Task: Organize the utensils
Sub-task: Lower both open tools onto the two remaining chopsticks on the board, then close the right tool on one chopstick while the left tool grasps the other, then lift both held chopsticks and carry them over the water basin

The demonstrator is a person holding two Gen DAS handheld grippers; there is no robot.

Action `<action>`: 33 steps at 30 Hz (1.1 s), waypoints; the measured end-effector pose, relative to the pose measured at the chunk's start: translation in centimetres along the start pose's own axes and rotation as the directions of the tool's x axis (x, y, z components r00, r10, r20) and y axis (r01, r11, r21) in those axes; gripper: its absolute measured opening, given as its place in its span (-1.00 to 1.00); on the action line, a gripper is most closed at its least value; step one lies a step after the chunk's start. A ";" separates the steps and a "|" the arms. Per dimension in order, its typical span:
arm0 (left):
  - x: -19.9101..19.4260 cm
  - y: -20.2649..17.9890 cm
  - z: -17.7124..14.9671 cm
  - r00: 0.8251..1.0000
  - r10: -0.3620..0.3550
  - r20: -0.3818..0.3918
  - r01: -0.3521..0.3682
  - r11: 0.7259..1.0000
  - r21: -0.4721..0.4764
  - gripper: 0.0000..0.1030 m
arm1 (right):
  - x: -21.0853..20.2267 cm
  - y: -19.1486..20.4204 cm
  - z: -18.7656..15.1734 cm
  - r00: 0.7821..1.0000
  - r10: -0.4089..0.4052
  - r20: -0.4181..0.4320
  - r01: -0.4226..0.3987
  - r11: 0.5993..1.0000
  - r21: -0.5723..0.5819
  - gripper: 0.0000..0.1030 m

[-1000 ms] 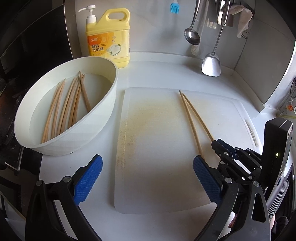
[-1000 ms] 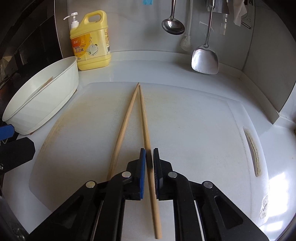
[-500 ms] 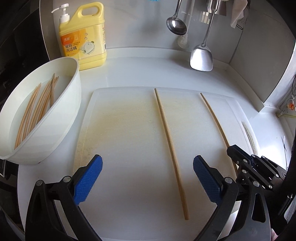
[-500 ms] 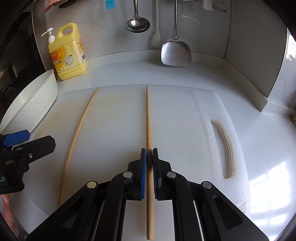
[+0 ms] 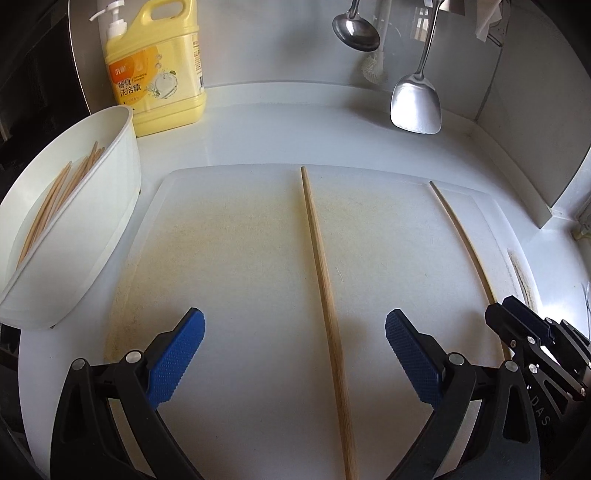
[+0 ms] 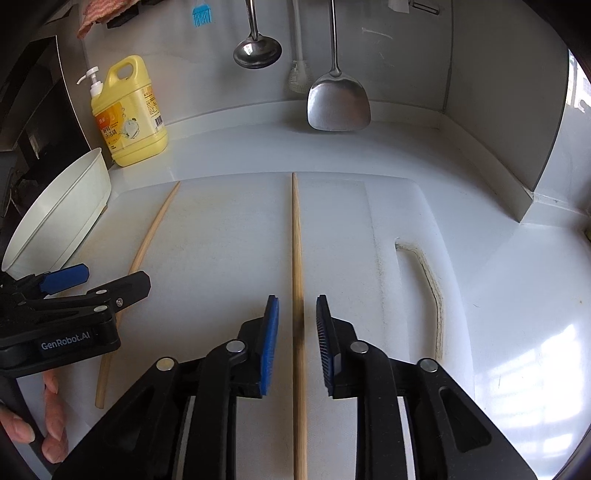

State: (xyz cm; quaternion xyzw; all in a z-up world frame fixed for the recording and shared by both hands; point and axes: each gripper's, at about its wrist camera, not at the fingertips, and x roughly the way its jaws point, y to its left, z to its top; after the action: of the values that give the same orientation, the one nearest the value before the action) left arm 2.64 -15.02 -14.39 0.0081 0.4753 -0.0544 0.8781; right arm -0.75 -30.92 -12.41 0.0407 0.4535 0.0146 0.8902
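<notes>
Lying flat on the white cutting board [image 5: 229, 258]: two wooden chopsticks, well apart and roughly parallel, tips pointing toward the back wall. Between the spread blue pads of the left gripper [image 5: 295, 354], the left chopstick [image 5: 325, 295], untouched, with the jaws wide and clear space on both sides. Farther right, the right chopstick [image 5: 461, 236], running down to the right gripper [image 5: 517, 325] at the edge of the left wrist view.

Seen from the right wrist view: right gripper [image 6: 297, 332] partly parted, jaws narrow but not closed, pads [image 6: 271, 339] just beside the right chopstick [image 6: 297, 258] on either side with a slim gap each way (no contact visible). Off to the left there, the left chopstick [image 6: 147, 251] passing under the left gripper [image 6: 74, 284], with fingers of a hand [image 6: 51, 421] wrapped around its black body.

Beside the board's left edge on the white tabletop [image 5: 280, 136], an oval white basin [image 5: 92, 221] holding a bundle of more chopsticks [image 5: 55, 199] leaning along its inner wall. Behind the basin, a yellow dish soap jug [image 5: 162, 74] with a pump top. Hanging on the back wall: a steel ladle [image 5: 356, 31], a steel spatula [image 5: 415, 99], and a small blue brush [image 6: 202, 15].
</notes>
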 end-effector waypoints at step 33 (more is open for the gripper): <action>-4.3 -0.8 -1.4 0.996 -0.087 -0.014 0.088 0.996 0.021 -0.86 | -2.3 1.0 0.0 0.996 0.090 0.003 -0.090 0.996 0.011 -0.88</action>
State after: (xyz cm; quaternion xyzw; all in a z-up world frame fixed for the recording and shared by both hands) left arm -0.97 -15.31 -11.52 -0.0028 0.4805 -0.0979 0.8715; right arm -2.11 -30.05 -10.50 0.0662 0.4499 0.0523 0.8891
